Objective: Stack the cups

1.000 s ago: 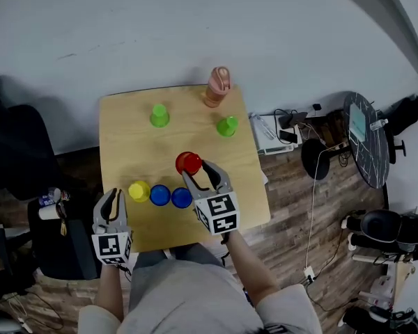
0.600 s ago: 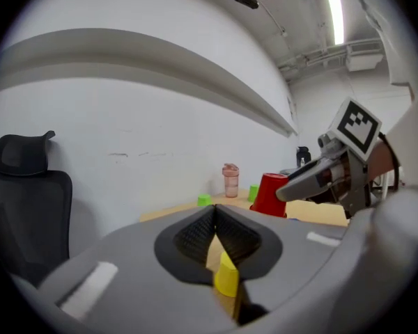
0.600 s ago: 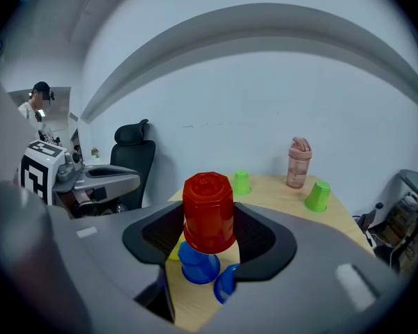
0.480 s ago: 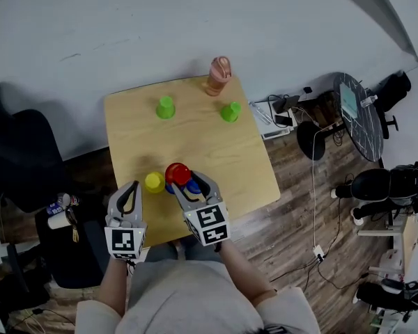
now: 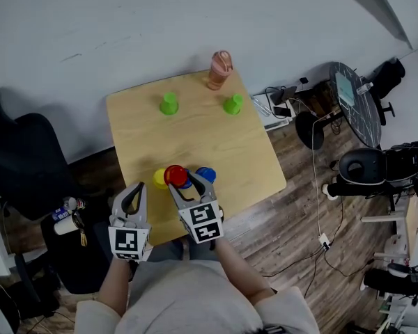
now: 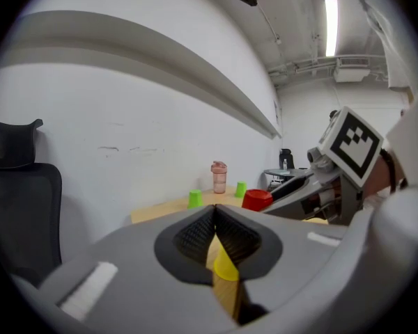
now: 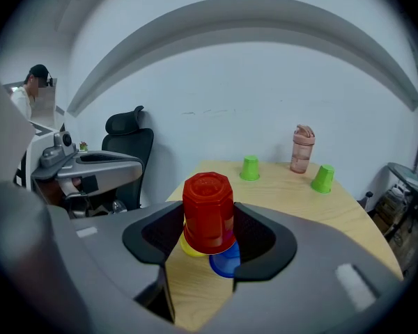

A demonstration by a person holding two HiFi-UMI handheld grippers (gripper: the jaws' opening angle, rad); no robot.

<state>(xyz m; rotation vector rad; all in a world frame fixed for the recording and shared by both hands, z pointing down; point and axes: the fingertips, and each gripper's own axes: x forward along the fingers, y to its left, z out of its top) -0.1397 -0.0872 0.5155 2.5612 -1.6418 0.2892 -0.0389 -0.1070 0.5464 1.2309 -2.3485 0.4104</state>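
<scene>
**Right jaws clamped on red cup, left jaws together and empty: placing the upper cup**

Right gripper (image 7: 209, 232) jaws stand wide with the pads pressed on both sides of the red cup (image 7: 208, 211), which is upside down, base up. Left gripper (image 6: 214, 221) jaws are together with nothing between them. It hangs at the near left edge of the desk (image 5: 195, 138), just beside the cups and touching none.

The red cup sits over the near row, with the yellow cup (image 7: 188, 248) under its left rim and a blue cup (image 7: 226, 261) under its right. Can't tell if the rim touches them yet. A second blue cup (image 5: 205, 174) stands just to the right of that one. Two green cups (image 5: 169, 104) (image 5: 233, 104) and a pink bottle (image 5: 220, 70) stand well apart at the far edge.

Step in hand, as I judge it, is seating red across yellow and blue as the second tier.

How to do it well:
- Centre the rim over the gap so it bears on both bases evenly. In the right gripper view it looks roughly centred.
- Keep the cup level and lower it straight down, since a tilted rim would slide off a base.
- Part the jaws only once the rim rests on both cups, then back straight out without dragging it.
- The cups look light and easy to knock, so sideways contact with yellow or blue would likely shift the row.
- The left gripper is near yellow and best held off it.
</scene>
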